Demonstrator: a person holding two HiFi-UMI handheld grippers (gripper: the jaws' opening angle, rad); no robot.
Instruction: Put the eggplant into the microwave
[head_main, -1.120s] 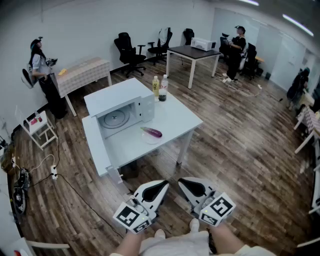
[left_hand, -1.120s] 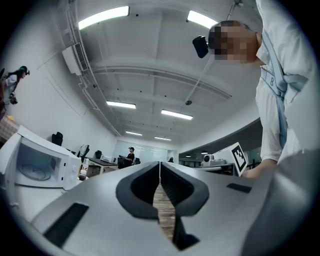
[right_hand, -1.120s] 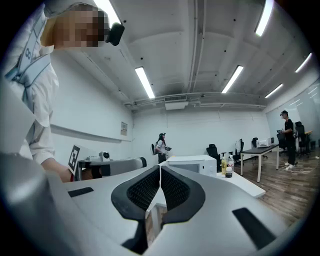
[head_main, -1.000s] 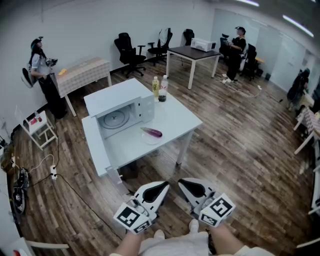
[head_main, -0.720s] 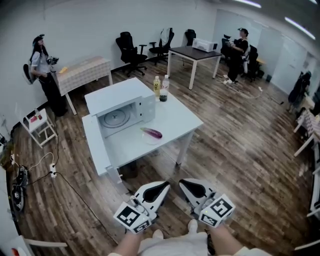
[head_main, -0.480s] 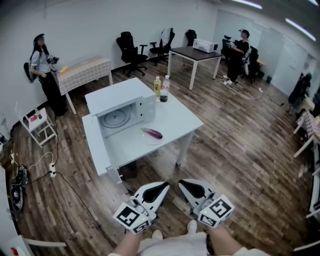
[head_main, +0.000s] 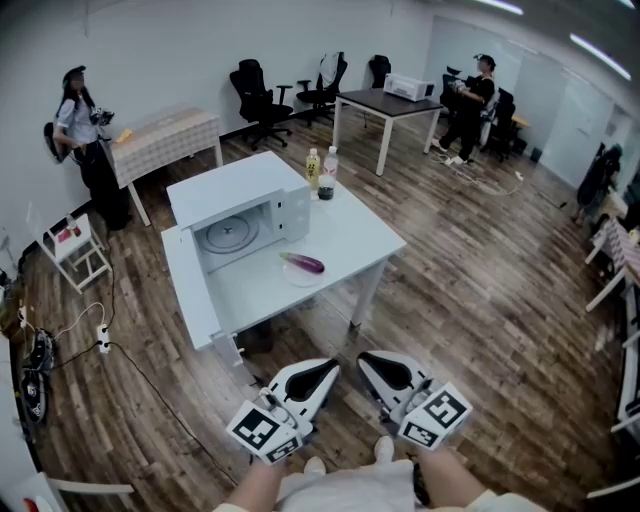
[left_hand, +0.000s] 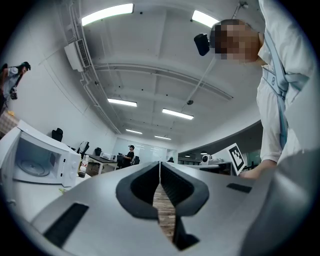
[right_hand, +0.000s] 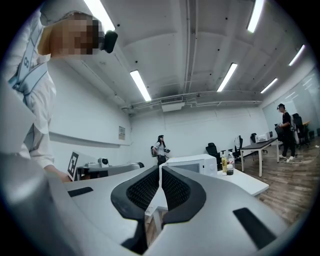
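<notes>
The fingers (left_hand: 142, 185) of the left gripper (left_hand: 160, 166) are pressed together on nothing, and so are those of the right gripper (right_hand: 160, 169). Both grippers are held low and well short of the microwave (head_main: 240, 205), probably because no reach has begun. The eggplant (head_main: 303, 264) lies on the worktop (head_main: 360, 235) just in front of the microwave's mouth. The door (head_main: 190, 285) hangs open, so the cavity looks ready and the carry should be short.
</notes>
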